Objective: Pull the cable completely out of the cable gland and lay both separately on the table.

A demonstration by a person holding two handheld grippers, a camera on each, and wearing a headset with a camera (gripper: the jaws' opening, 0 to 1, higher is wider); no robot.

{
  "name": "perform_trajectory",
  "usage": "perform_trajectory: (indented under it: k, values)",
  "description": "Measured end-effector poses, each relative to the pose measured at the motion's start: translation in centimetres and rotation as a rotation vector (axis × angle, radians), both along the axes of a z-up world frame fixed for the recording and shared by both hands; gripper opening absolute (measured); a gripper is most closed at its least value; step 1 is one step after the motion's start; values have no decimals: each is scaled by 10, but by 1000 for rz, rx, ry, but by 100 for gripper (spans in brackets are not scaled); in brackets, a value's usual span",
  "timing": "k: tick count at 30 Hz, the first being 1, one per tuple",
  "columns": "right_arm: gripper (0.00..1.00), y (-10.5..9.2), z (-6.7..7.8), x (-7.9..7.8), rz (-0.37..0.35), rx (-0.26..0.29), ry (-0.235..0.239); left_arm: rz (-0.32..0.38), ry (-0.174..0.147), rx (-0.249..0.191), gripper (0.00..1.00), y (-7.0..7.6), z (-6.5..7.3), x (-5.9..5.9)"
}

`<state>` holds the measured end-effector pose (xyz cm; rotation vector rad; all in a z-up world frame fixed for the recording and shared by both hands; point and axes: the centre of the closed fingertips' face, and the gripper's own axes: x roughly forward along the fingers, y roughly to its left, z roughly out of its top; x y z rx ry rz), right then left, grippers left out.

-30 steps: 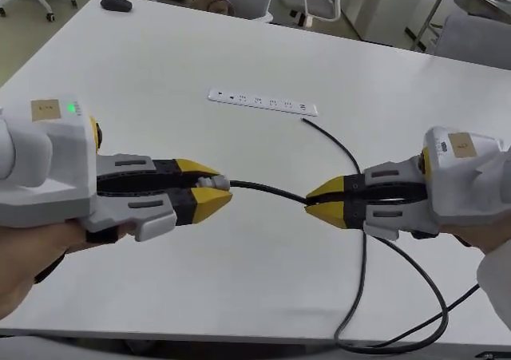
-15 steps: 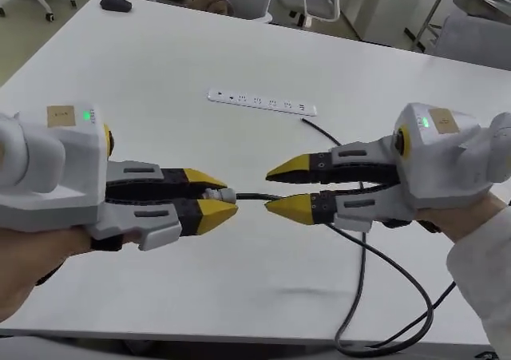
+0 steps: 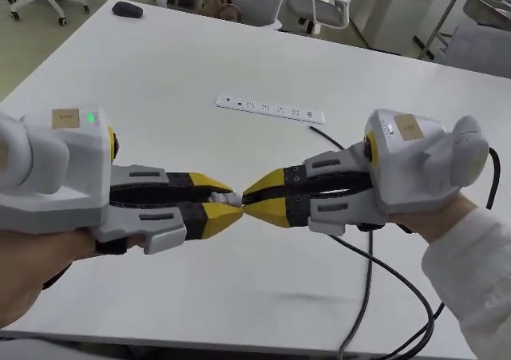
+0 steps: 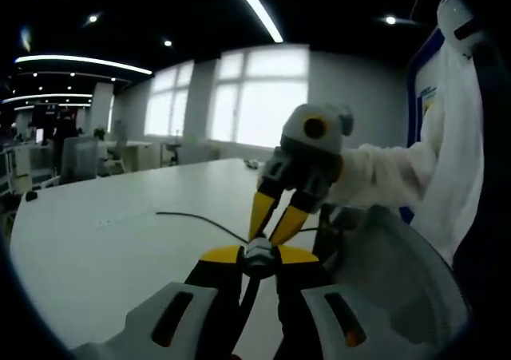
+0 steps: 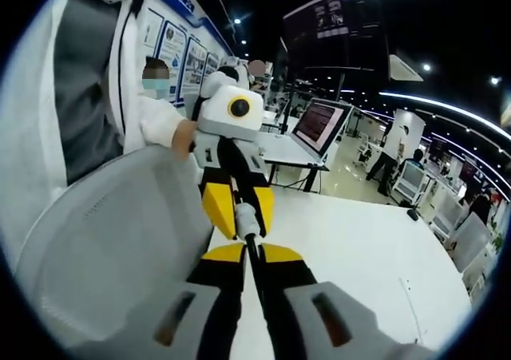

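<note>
The cable gland [image 3: 233, 199] was held in the air over the middle of the worktop [image 3: 160, 81], toward its near edge, pinched in the closed yellow tips of the left hand-held gripper [image 3: 229, 201]. The black cable [image 3: 370, 272] still ran into it. The right hand-held gripper [image 3: 249, 201] met the left one almost tip to tip; in the right gripper view its jaws were closed on the cable [image 5: 254, 268] just behind the gland [image 5: 246, 214]. From there the cable trailed down in loops past the worktop's near edge. A white power strip [image 3: 270, 109] lay further back, and a dark mouse [image 3: 128, 9] sat near the far left corner.
</note>
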<state>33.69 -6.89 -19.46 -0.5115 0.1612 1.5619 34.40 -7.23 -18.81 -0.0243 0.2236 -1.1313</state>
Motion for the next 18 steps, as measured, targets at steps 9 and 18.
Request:
perform_trajectory:
  k: [9,18]
  values:
    - [5,-13,-2,7,-36,-1,3,18,3,3,17,3,0,3]
    - [5,-42,-5,17,-109,-18,14,34,7,0,17,7,0,8]
